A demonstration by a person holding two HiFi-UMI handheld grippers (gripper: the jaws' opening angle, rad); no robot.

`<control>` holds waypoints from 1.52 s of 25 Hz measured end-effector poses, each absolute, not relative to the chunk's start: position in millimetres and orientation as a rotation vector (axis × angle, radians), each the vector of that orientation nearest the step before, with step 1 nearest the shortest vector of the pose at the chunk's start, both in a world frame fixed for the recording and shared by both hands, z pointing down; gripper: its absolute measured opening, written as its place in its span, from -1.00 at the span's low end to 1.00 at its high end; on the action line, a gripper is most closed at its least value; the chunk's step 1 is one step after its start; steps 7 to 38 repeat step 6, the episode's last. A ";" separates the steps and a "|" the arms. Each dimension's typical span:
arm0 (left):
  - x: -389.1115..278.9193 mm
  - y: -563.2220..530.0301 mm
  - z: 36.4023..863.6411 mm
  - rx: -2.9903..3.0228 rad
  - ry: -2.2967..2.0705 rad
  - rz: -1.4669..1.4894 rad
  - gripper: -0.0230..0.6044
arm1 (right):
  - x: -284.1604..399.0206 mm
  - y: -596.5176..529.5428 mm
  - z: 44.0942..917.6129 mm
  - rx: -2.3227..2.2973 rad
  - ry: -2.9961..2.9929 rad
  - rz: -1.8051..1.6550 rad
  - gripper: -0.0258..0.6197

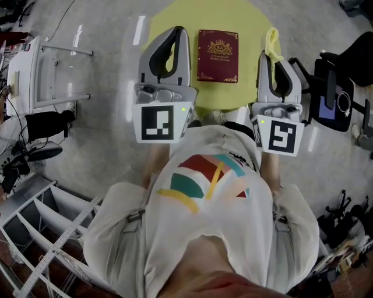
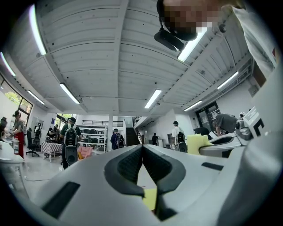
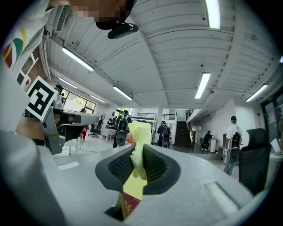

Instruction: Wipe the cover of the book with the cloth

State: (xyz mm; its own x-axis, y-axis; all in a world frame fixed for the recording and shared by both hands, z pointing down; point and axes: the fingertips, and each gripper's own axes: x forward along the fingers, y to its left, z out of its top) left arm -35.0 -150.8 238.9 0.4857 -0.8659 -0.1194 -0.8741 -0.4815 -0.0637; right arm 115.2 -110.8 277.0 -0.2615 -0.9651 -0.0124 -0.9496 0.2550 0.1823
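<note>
- Head view: the book (image 1: pixel 218 56) lies shut, cover up, on the yellow desk (image 1: pixel 204 14). In this picture it sits between the two raised tools.
- The desk's near edge is hidden behind the tools and the person's chest.
- The left claw (image 1: pixel 175 32) is seen from behind, so its tips are hard to read here.
- Above the right claw (image 1: pixel 269 57) only a narrow strip of the yellow cloth (image 1: pixel 271 41) sticks out. The rest is covered by the tool.
- Left gripper view: the left claw (image 2: pixel 142 149) is closed, its tips meet and nothing is between them.
- Only a yellow sliver of the desk (image 2: pixel 150 198) shows through the gap below. The book is out of sight.
- Right gripper view: the right claw (image 3: pixel 138 154) is clamped on the cloth (image 3: pixel 139 132), which stands up in a fold above the pads.
- Through the gap below the pads show a patch of desk (image 3: pixel 132 187) and a corner of the book (image 3: pixel 131 207). The rest is cut off by the tool's body.
</note>
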 end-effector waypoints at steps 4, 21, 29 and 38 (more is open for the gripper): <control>-37.2 -151.3 238.5 -2.603 1.535 0.108 -0.88 | 113.6 -110.4 277.2 1.840 -2.393 -0.249 -0.83; -38.5 -151.8 238.8 -2.602 1.535 0.104 -0.88 | 112.9 -110.5 276.9 1.844 -2.393 -0.248 -0.83; -38.5 -151.8 238.8 -2.602 1.535 0.104 -0.88 | 112.9 -110.5 276.9 1.844 -2.393 -0.248 -0.83; -38.5 -151.8 238.8 -2.602 1.535 0.104 -0.88 | 112.9 -110.5 276.9 1.844 -2.393 -0.248 -0.83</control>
